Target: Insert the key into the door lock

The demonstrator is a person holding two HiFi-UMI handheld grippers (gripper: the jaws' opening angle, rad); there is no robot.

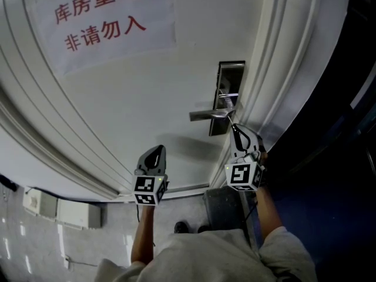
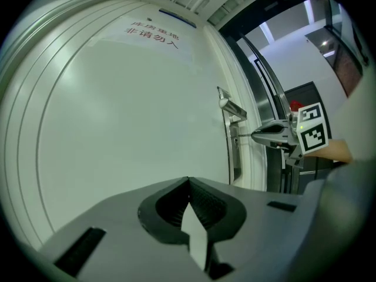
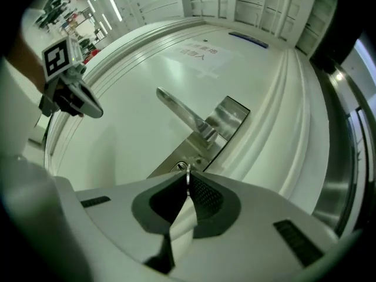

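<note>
Right gripper view: grips the key [image 3: 187, 172] tight in the right gripper [image 3: 188, 185], blade edge-on, tip right at the keyhole [image 3: 179, 167] (entry not resolvable). Step judged: final alignment. Suggests squaring blade to slot, then pushing straight along the jaws, no side load. Beyond: lock plate [image 3: 226, 119], lever handle [image 3: 179, 111], door [image 3: 135, 145]. Leaves left gripper [image 2: 188, 181] pinched empty, well apart.

head view looks steeply down; both gripper views face the door [image 1: 147, 98].
</note>
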